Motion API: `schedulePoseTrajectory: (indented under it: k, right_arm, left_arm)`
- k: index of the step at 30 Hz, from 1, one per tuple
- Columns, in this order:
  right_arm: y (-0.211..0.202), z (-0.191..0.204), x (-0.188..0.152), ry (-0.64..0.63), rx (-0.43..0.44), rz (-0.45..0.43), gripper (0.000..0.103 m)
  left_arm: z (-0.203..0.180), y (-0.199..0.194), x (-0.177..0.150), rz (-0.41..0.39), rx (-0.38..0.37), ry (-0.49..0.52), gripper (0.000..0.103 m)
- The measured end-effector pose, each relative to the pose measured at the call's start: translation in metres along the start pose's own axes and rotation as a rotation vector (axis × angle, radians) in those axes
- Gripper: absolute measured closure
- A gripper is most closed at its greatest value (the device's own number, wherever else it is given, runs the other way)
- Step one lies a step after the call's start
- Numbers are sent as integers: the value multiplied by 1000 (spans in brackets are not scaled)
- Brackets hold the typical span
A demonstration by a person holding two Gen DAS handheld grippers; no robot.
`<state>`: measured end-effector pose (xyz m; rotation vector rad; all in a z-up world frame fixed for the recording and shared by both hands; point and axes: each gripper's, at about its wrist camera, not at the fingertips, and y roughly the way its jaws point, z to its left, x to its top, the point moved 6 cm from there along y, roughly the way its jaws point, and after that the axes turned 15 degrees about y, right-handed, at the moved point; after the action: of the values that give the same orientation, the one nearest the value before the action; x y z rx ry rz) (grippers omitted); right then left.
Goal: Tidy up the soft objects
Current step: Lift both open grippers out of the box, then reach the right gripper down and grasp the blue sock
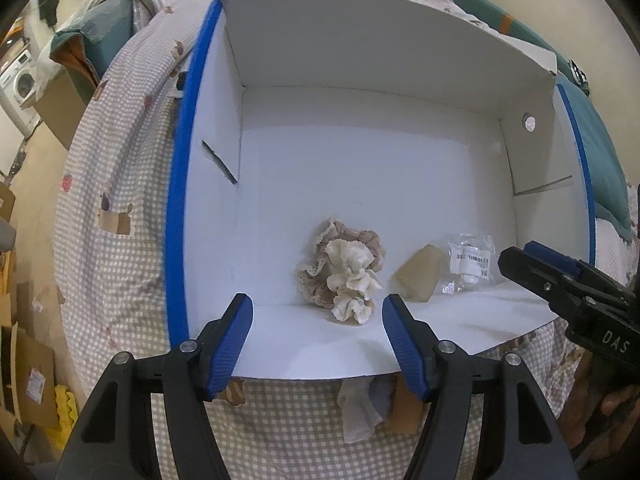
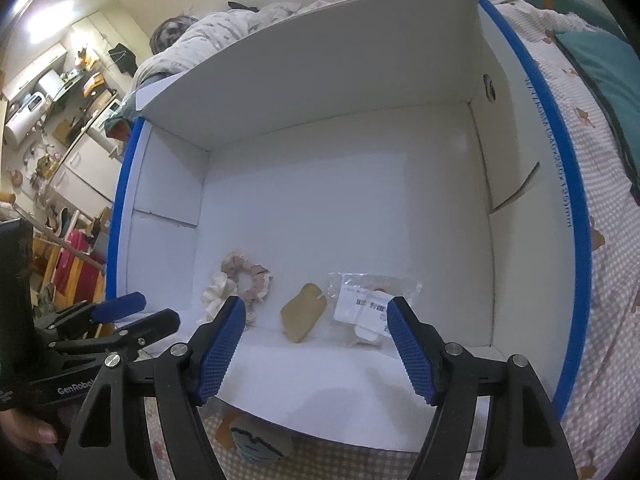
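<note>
1. Hovering at the near edge of the white box [image 1: 360, 40], the left hand-held gripper [image 1: 318, 312] had its blue pads spread apart and held nothing; the box sat on a bed with a checked bedspread [image 1: 120, 152].
2. The right hand-held gripper [image 2: 316, 316] was likewise spread wide and empty, poised over the same near wall.
3. Soft things lay along the box floor close to the near wall: a cream scrunchie [image 1: 352, 280] lying against a pink scrunchie [image 1: 360, 240], a tan pad [image 1: 418, 276] a little apart to the right, and a clear packet [image 1: 468, 264] with a barcode label beside that.
4. More cloth lay outside the box on the bedspread, just below the near wall: a pale rag [image 1: 360, 412] and, in the right wrist view, a blue-grey piece [image 2: 256, 444]. These looked to be the items not yet put away.
5. Judgement: the step in hand was most likely fetching one of the outside pieces. Doing it well would have meant dropping the pads low onto the bedspread, pinching a bunched fold rather than a flat edge, and lifting clear of the cardboard lip before moving over it.
6. Risk noted: catching bedspread along with the cloth.
</note>
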<state>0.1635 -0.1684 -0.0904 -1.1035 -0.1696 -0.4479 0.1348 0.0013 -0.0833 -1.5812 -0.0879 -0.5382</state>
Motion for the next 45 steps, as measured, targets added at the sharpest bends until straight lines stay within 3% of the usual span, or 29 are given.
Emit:
schedulePoseTrajectory:
  k: [8,12,23,35,45]
  right_arm:
    - [-20,-3,-3,24,32,-29,26]
    - [-38,5,-10,-22,43,-58,26]
    - [-69,4,-40,-37,56,-89,26]
    - [-67,0,-69,-19,51,-30,26]
    - [-51,4,-81,-11,63,44,26]
  left_arm:
    - [7,-19,-6,-33,12,-12,39]
    - [12,-32,-10,-58,11,-37,39]
    - [14,-51,-48,-59,14,-55,39]
    - [13,-59,-71,-52,-1,-99,39]
    - [21,-51,-78,-16,37,-130,39]
